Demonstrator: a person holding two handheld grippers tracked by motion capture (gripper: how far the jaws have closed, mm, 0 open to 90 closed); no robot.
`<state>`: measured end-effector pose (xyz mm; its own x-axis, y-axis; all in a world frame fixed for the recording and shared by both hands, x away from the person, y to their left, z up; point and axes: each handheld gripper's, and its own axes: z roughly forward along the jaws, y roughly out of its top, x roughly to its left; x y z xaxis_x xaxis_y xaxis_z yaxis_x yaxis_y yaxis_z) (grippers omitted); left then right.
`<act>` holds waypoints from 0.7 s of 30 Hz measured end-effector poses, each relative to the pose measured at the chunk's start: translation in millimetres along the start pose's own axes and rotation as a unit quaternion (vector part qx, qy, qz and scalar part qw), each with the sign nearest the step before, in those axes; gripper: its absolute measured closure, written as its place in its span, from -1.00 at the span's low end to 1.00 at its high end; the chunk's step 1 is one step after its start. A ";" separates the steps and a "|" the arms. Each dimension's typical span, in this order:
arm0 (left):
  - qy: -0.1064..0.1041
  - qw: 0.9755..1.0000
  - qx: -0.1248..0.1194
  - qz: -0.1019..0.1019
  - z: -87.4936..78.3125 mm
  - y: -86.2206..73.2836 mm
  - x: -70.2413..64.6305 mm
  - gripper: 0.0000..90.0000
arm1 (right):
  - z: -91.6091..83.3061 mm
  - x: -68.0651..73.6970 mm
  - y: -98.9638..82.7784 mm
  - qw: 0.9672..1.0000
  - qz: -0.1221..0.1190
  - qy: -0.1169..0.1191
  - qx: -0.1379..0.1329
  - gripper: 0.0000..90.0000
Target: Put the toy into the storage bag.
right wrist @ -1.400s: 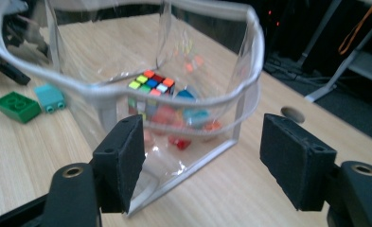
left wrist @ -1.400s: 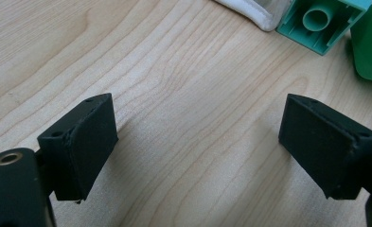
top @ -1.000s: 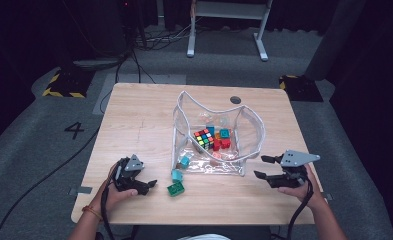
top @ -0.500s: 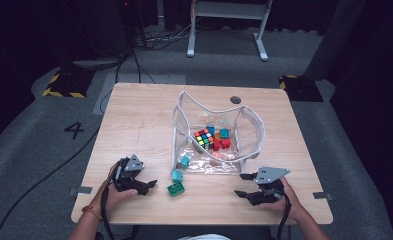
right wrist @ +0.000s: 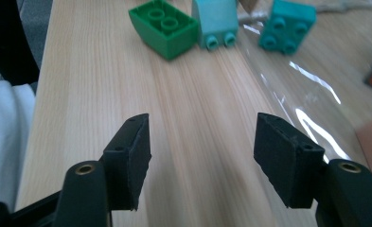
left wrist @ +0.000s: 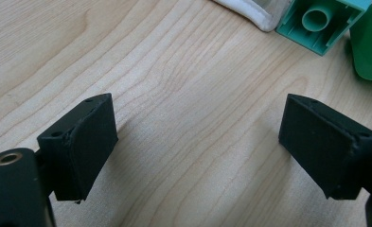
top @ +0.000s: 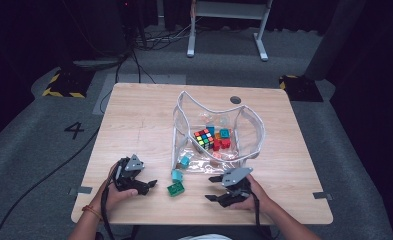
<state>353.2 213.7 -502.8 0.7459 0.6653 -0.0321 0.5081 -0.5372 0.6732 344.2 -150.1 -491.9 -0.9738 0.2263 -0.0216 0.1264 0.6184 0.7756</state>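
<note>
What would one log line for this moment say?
left gripper: open, empty | right gripper: open, empty, facing green brick | table

The pale wood worktop [top: 134,120] carries a clear plastic pouch [top: 234,160] right of centre. At the pouch's seven o'clock corner lies a light teal brick [top: 177,175], with a green brick [top: 175,189] just beside it at six o'clock.

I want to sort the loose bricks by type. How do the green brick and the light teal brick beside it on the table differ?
The green brick is darker and lies studs up, while the light teal brick is paler and tipped on its side, studs facing the right gripper's camera. The green brick lies nearer the table's front edge. Both sit on bare wood outside the clear bag.
</note>
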 end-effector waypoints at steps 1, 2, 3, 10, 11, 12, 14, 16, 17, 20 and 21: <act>0.001 1.000 0.000 0.000 -0.1 0.0 -0.1 -0.72 | 5.2 -0.5 5.7 1.000 -0.013 0.005 -0.002 -0.17; 0.000 1.000 0.000 0.000 0.0 -0.1 -0.2 -0.72 | 10.3 2.3 11.5 1.000 0.000 0.013 -0.004 -0.17; 0.000 1.000 0.000 0.000 -0.1 -0.1 -0.2 -0.72 | 21.2 4.0 20.9 1.000 -0.010 0.018 -0.014 -0.17; 0.000 1.000 0.000 0.000 0.0 0.0 0.0 -0.72 | 45.5 6.4 36.8 0.999 -0.017 0.030 -0.033 -0.15; 0.000 1.000 0.000 0.000 0.2 0.2 0.0 -0.72 | 49.2 7.5 42.3 0.997 -0.040 0.035 -0.048 -0.12; 0.000 1.000 0.000 0.000 0.2 0.2 0.0 -0.72 | 49.2 7.5 42.3 0.997 -0.040 0.035 -0.048 -0.12; 0.001 1.000 -0.001 0.000 0.3 0.3 -0.1 -0.72 | 53.4 10.7 49.2 0.996 -0.041 0.052 -0.064 -0.12; 0.001 1.000 -0.001 0.000 0.3 0.2 -0.1 -0.72 | 58.4 14.7 54.3 0.995 -0.066 0.051 -0.061 -0.12; 0.001 1.000 -0.001 0.000 0.3 0.2 -0.1 -0.72 | 60.6 16.4 55.6 0.994 -0.069 0.053 -0.060 -0.12; 0.001 1.000 -0.001 -0.001 0.4 0.2 -0.1 -0.72 | 67.4 20.2 60.6 0.995 -0.071 0.049 -0.047 -0.13; 0.001 1.000 -0.001 -0.001 0.3 0.2 -0.1 -0.72 | 68.6 21.4 61.3 0.995 -0.069 0.051 -0.044 -0.14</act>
<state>353.4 213.3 -502.9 0.7442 0.6673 -0.0309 0.5080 -0.5353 0.6749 344.1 -55.7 -488.1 -0.9955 0.0629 -0.0714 -0.0229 0.5696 0.8216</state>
